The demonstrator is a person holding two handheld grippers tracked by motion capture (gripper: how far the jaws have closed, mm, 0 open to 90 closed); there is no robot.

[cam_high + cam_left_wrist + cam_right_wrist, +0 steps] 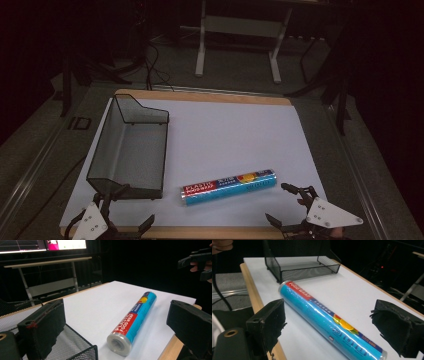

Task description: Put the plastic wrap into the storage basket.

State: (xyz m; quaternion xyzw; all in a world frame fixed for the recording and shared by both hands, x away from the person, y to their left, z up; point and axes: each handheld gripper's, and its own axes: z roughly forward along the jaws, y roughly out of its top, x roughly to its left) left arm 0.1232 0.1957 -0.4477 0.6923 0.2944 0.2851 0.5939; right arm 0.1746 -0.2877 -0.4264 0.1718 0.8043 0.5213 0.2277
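A blue roll of plastic food wrap (pixel 229 187) with a red label lies on its side on the white sheet (pixel 235 130), near the front edge. My left gripper (pixel 131 207) stands open at the front left, between the roll's left end and the black mesh tray (pixel 142 112). In the left gripper view the roll (pixel 135 318) lies ahead of my left gripper (pixel 113 312), untouched. My right gripper (pixel 276 202) is open just off the roll's right end. Seen from my right gripper (pixel 329 315), the roll (pixel 299 298) runs away between the wide jaws, with no pad touching it.
The mesh tray (pixel 299 271) is empty and takes up the sheet's left side. A wooden table edge (pixel 210 232) borders the sheet in front. Beyond the table stand a white desk frame (pixel 240 30) and cables on the floor. Monitors (pixel 42 245) glow at the back.
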